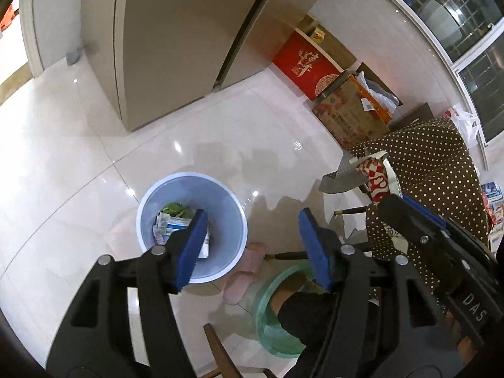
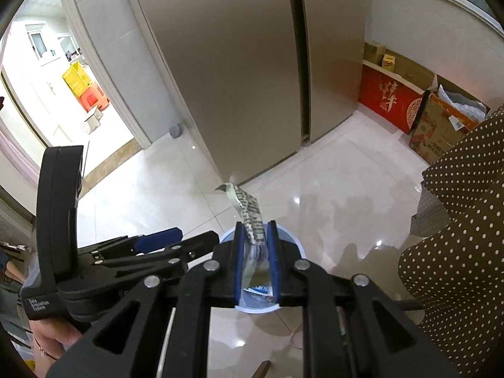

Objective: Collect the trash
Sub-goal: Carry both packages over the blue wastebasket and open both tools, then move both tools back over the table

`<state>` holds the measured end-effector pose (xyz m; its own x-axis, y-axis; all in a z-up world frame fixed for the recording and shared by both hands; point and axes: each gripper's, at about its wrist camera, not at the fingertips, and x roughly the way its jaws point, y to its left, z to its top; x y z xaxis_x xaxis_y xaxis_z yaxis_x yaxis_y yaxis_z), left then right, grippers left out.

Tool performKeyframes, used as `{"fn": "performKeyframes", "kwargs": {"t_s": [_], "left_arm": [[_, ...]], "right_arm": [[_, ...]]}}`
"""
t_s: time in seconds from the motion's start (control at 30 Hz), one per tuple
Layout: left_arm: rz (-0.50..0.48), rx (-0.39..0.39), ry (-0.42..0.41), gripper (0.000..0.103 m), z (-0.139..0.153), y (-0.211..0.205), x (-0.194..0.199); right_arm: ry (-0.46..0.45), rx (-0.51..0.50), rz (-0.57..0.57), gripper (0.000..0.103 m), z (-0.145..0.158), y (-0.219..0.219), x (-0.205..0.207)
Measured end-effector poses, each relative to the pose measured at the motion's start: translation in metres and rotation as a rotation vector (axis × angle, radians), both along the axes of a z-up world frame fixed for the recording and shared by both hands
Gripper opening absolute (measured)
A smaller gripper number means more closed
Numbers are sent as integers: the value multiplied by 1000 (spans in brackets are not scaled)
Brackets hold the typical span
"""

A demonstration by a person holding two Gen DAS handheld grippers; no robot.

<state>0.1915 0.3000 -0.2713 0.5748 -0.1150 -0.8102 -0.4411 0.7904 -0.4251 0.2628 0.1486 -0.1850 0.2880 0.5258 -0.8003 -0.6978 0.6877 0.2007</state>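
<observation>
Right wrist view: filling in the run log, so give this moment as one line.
right gripper: shut on wrapper | over trash bin | left gripper: open, holding nothing | bin already holds trash

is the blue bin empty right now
No, the left wrist view shows the blue bin already holding a white and blue carton and some green scraps at its bottom.

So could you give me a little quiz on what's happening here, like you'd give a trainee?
1. True or false: the left gripper is open and holds nothing.
2. What does the right gripper clamp? A) a slipper B) a crumpled wrapper C) a cup
3. Fill in: the blue bin already holds ____.

Key:
1. True.
2. B.
3. Some trash, including a white-and-blue package and something green.
</observation>
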Motion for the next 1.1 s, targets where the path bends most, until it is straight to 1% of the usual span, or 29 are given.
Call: {"fn": "performKeyframes", "kwargs": {"t_s": [0.37,0.43,0.5,0.63,0.67,0.9,1.1], "left_arm": [[13,-5,2,60,1,-1,-2],[12,-10,0,60,2,-2,-2],[10,-6,-1,60,4,-2,-3],[6,-3,-10,60,7,-2,-3],[4,-2,-11,60,8,-3,-3],[-31,16,-25,60,18,-16,1],[-81,55,-53,60,39,-37,8]], "right_arm": [[-6,6,11,15,0,12,1],[-24,10,3,19,3,16,1],[-26,23,-8,26,5,20,3],[-8,50,-11,33,7,20,5],[-13,50,-10,33,7,19,4],[-47,46,-60,33,13,-8,5],[-79,55,-107,36,27,-42,8]]}}
